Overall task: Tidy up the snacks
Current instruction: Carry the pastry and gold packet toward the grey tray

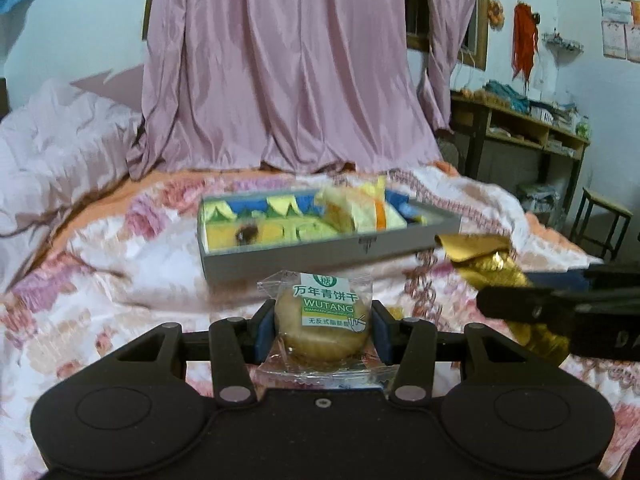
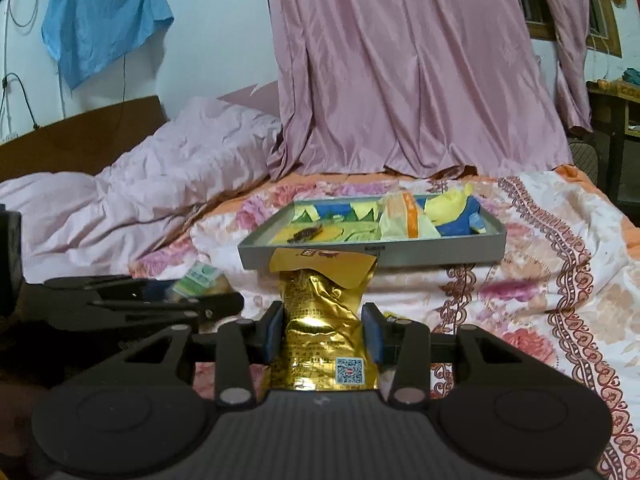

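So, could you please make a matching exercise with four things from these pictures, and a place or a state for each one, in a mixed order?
Things:
1. biscuit packet
2. gold packet
3. grey tray
4. blue cloth

Places or states:
A. hangs on the wall
B. held in the right gripper
C. lies on the floral bedcover
D. held in the left gripper

Pairs: 1-D, 2-B, 3-C, 4-A
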Available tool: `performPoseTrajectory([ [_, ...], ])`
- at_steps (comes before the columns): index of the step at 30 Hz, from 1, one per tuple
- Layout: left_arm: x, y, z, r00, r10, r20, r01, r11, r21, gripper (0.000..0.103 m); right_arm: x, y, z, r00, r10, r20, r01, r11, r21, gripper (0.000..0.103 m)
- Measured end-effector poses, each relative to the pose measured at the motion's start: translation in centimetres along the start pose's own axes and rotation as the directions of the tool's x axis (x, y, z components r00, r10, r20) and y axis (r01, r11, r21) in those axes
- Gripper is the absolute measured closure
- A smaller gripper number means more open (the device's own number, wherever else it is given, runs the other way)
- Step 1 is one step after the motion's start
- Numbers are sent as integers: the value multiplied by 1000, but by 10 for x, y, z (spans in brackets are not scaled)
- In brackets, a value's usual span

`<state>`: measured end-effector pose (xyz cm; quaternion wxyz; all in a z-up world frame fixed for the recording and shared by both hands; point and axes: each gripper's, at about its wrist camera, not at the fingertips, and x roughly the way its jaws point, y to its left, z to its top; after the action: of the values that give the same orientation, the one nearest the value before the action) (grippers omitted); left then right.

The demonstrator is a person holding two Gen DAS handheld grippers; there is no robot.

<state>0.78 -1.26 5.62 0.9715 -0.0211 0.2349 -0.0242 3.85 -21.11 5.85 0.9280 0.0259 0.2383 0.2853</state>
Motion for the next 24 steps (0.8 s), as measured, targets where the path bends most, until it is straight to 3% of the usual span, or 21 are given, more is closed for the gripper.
performPoseTrajectory([
  [24,-60,-13,46,992,29,125,-33,999,29,53,-43,16,33,992,17,127,-15,1000,-11,57],
])
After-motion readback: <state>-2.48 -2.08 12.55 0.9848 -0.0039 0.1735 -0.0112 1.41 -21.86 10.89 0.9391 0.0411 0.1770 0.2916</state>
